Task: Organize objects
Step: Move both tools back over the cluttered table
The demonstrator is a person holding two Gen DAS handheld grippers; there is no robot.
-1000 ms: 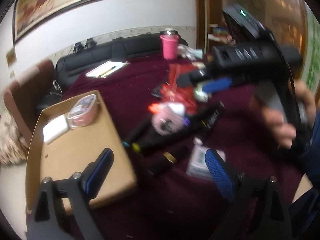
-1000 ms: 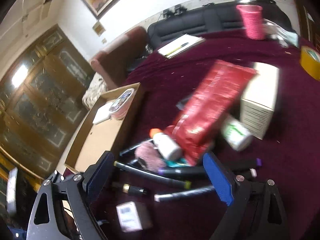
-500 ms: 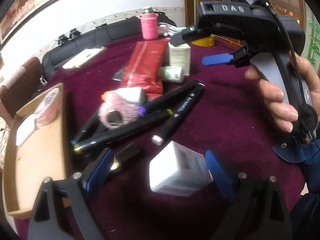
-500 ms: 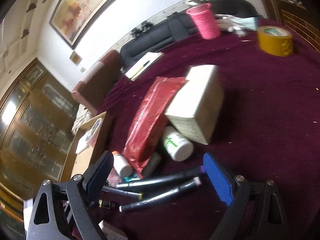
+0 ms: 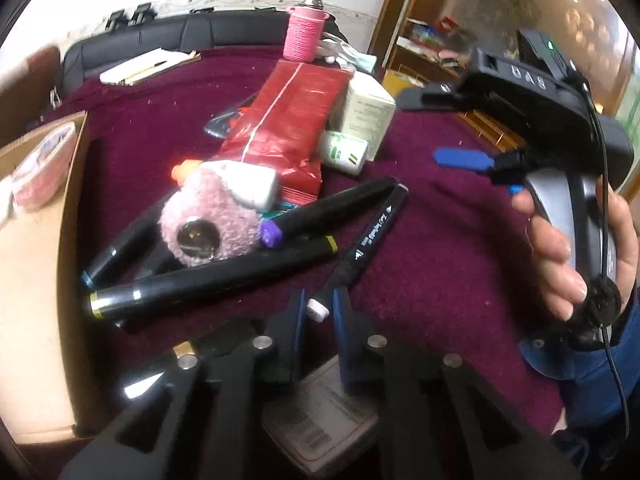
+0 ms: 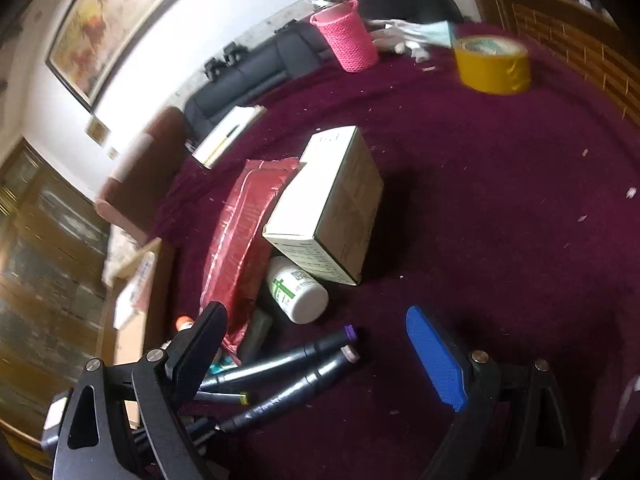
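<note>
Nearest you, at six o'clock, your left hand-held gripper [image 5: 319,312] is closing on the white-capped end of a black marker [image 5: 362,248] lying on the maroon tabletop [image 5: 440,240], likely bound for the cardboard box [image 5: 32,320] at nine o'clock. Your right hand-held gripper [image 6: 316,344] hangs released, farther, at two o'clock.

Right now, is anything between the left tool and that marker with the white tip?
Nothing visible. The left tool is closing with the marker tip already between its fingers; no other pen is in that gap.
</note>
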